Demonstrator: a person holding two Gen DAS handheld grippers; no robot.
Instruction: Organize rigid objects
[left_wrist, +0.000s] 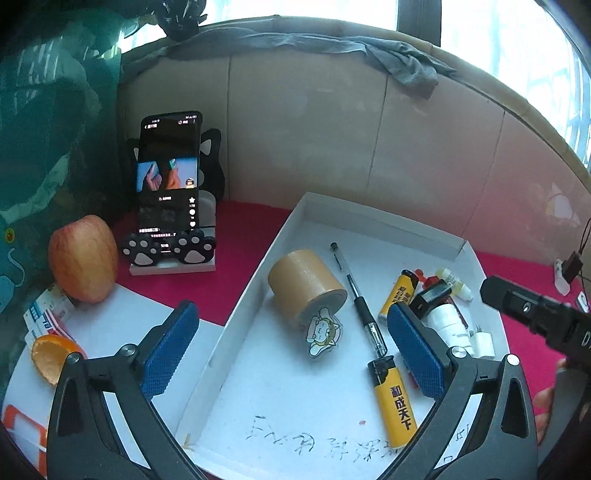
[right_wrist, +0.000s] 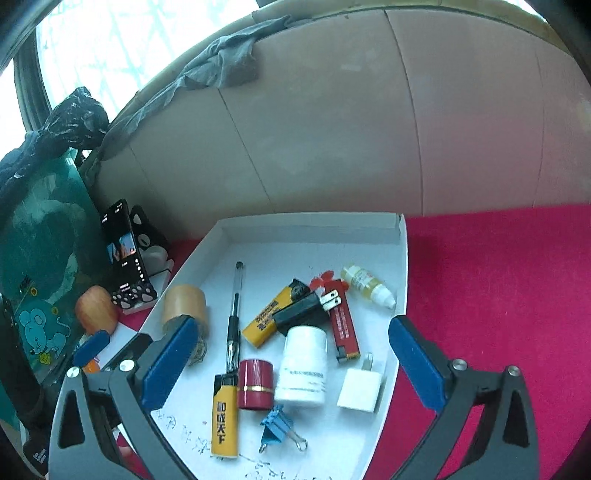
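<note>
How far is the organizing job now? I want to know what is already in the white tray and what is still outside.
Done: the white tray holds the tape roll, pen, three lighters, white bottle, charger cube, binder clip and more. In hand: nothing; the left gripper and right gripper have open, empty jaws. Left: the apple and phone remain outside, perhaps not part of the job.

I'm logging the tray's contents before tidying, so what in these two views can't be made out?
- Handwriting on the white tray: both views, blurred and cut off by the bottom edge.
- White bottle label: right wrist view, print too small; left wrist view, largely hidden behind a jaw pad.
- Tape roll: right wrist view, lower part hidden by a jaw pad.
- Blue binder clip: absent from the left wrist view.
</note>
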